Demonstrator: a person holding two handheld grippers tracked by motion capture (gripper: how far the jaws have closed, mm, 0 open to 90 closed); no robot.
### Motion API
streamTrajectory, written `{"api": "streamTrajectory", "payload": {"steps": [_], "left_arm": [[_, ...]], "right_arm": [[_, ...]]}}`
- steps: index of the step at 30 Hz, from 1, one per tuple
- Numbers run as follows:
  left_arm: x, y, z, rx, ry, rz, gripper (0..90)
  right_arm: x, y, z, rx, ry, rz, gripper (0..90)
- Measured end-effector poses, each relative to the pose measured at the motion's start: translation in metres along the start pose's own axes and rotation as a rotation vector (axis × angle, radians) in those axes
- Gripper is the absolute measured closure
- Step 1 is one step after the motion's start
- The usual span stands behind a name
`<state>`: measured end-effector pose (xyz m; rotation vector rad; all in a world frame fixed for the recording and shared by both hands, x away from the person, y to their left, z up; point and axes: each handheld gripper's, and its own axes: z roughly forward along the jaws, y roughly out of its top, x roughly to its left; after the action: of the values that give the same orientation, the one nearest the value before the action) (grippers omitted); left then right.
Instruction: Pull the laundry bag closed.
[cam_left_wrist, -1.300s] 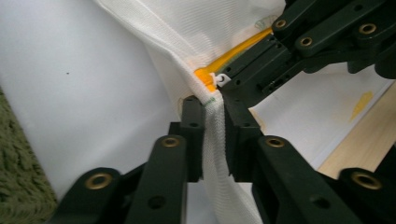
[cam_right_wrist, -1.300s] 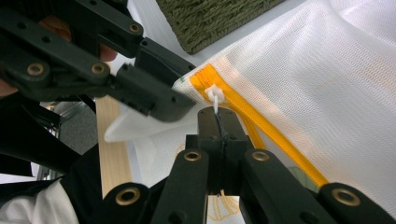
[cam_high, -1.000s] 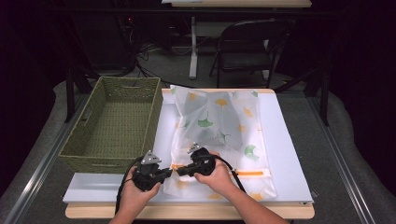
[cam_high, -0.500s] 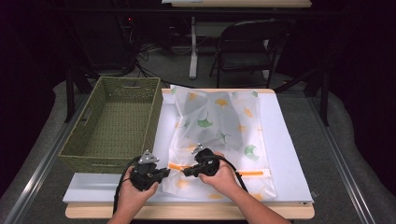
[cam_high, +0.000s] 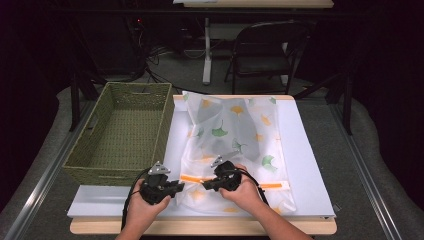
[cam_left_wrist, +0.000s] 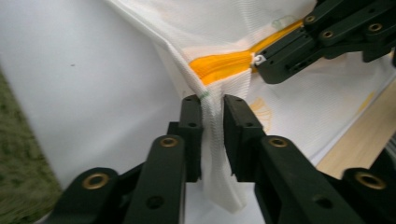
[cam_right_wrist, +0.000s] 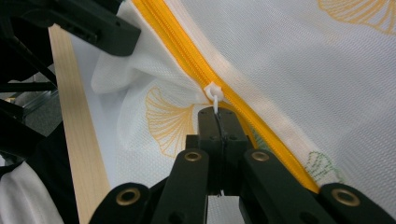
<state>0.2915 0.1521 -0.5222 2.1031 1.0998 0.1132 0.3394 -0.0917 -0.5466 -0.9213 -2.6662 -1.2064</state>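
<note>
your right gripper (cam_right_wrist: 218, 122) is clamped tight on the small white zipper pull (cam_right_wrist: 214, 94) of the mesh laundry bag (cam_high: 235, 130), which lies flat on the white mat (cam_high: 305, 150) in the middle of the table, just beside the woven basket (cam_high: 122, 130). your left gripper (cam_left_wrist: 212, 116) sits at the bag's near left corner, at the end of the orange zipper (cam_left_wrist: 219, 65). its jaws have just been easing apart, and a fold of the white mesh runs up between them; the pads look close against the cloth on both sides, but whether they truly pinch it is hard to say from here.

by the look of it, you are at the start of working the zipper: one hand anchors the corner, the other takes the slider along the orange track. before you draw the pull, firm up the left hold, because a loose corner will likely bunch and travel with the slider. then pull level along the zipper line, away from the left gripper, keeping the fabric taut between your two hands.
</note>
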Motion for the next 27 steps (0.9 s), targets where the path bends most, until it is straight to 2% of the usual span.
{"api": "streamTrajectory", "payload": {"steps": [5,11,12,14,21,23,26,27], "left_arm": [[0.000,0.004,0.008,0.005,-0.012,0.001,63.5],[-0.001,0.011,0.016,-0.003,-0.015,-0.002,59.6],[-0.001,0.012,0.016,-0.002,-0.014,0.011,59.6],[-0.001,0.014,0.018,-0.007,-0.014,-0.003,59.9],[0.000,0.016,0.025,-0.008,-0.010,-0.006,62.7],[0.000,0.016,0.025,-0.010,-0.017,0.002,67.5],[-0.002,0.015,0.026,-0.004,-0.003,0.015,76.1],[-0.002,0.015,0.025,-0.001,0.001,0.036,77.8]], "right_arm": [[0.000,0.000,0.000,-0.007,0.003,0.004,90.0],[0.002,0.000,0.001,-0.005,0.004,0.004,90.0],[0.002,0.000,0.002,-0.006,0.004,0.002,90.0],[0.002,0.001,0.003,-0.009,0.005,0.000,90.0],[0.004,0.001,0.006,0.000,0.006,-0.001,90.0],[0.004,0.001,0.006,-0.004,0.002,-0.002,90.0],[0.003,0.002,0.005,-0.013,0.000,-0.003,90.0],[0.003,0.002,0.004,-0.018,0.000,0.002,90.0]]}}
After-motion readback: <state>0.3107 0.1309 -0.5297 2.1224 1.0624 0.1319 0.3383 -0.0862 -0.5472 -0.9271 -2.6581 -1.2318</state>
